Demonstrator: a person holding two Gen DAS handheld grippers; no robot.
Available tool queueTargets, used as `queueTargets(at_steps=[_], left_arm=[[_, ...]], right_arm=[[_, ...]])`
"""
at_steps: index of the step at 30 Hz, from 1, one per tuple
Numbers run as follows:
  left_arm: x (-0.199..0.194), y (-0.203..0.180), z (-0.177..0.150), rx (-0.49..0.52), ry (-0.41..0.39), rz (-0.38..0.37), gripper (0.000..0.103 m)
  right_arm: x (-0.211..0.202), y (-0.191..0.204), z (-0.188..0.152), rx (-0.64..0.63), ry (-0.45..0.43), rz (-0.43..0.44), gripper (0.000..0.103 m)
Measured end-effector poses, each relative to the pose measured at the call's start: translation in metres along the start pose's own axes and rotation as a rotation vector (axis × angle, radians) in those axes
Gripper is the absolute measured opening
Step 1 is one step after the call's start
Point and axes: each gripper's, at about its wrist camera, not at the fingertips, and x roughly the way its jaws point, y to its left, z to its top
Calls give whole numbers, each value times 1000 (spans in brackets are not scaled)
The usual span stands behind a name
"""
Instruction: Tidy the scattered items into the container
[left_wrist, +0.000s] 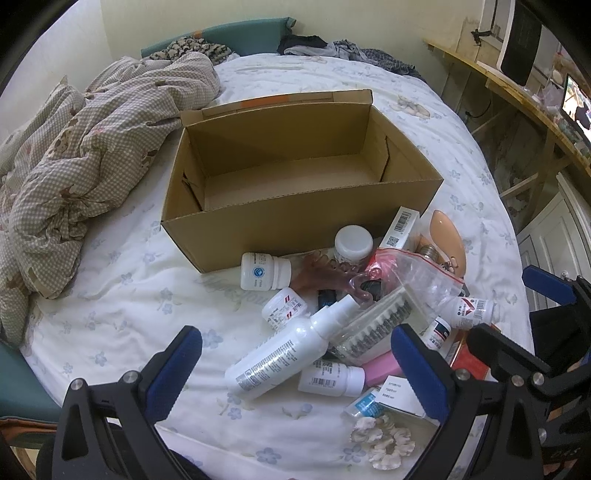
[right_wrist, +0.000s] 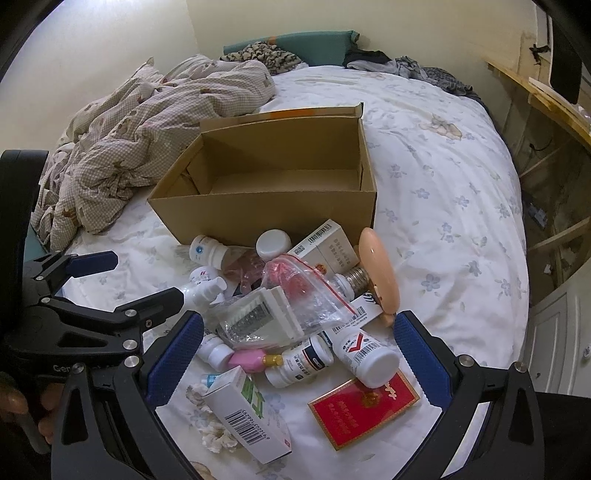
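An open, empty cardboard box (left_wrist: 207, 229) (right_wrist: 258, 218) stands on the bed. In front of it lies a pile: a white spray bottle (left_wrist: 284, 350), white pill bottles (left_wrist: 264, 271) (right_wrist: 369, 356), a clear zip bag holding a comb (left_wrist: 399, 295) (right_wrist: 295, 299), a red booklet (right_wrist: 364, 406), a white-green carton (right_wrist: 247, 413), a peach oval case (right_wrist: 380, 273). My left gripper (left_wrist: 297, 354) is open above the spray bottle, holding nothing. My right gripper (right_wrist: 297, 339) is open above the pile's near side, holding nothing. The left gripper also shows at the left of the right wrist view (right_wrist: 110, 284).
A crumpled checked duvet (left_wrist: 92, 147) lies left of the box. Clothes (left_wrist: 317, 46) lie at the head of the bed. A wooden shelf with a screen (left_wrist: 535, 99) runs along the right wall. White floral sheet (right_wrist: 443, 184) lies right of the box.
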Motion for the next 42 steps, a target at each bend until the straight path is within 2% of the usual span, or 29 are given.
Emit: queueTargets(at_steps=[6, 8, 11, 14, 17, 21, 25, 29, 31, 37, 39, 42], left_arm=[[-2, 3, 1, -17, -4, -30, 102], [-4, 11, 2, -48, -17, -35, 102], [-9, 28, 4, -98, -48, -41, 102], [-9, 49, 5, -175, -51, -109, 102], [3, 65, 4, -260, 1, -210, 102], [7, 68, 4, -307, 21, -302, 102], [3, 67, 1, -314, -4, -316, 102], [6, 70, 1, -314, 8, -350, 102], [6, 72, 0, -317, 13, -344, 102], [8, 86, -2, -344, -2, -330, 102], [13, 88, -3, -346, 20, -326, 102], [18, 86, -4, -338, 36, -369, 102]], right_arm=[[-4, -11, 5, 26, -10, 14, 103], [-12, -24, 9, 52, -28, 20, 103], [-23, -54, 13, 116, -46, 74, 103], [-25, -84, 12, 165, -5, 69, 103], [-14, -98, 6, 152, 110, 26, 103], [10, -98, -13, 91, 292, -4, 103], [42, -69, -36, -109, 456, 15, 102], [69, -44, -48, -276, 548, 12, 103], [83, -34, -52, -344, 588, 10, 103], [111, -13, -62, -449, 609, -44, 101], [111, -9, -61, -460, 587, -38, 90], [101, -7, -56, -450, 545, -14, 90]])
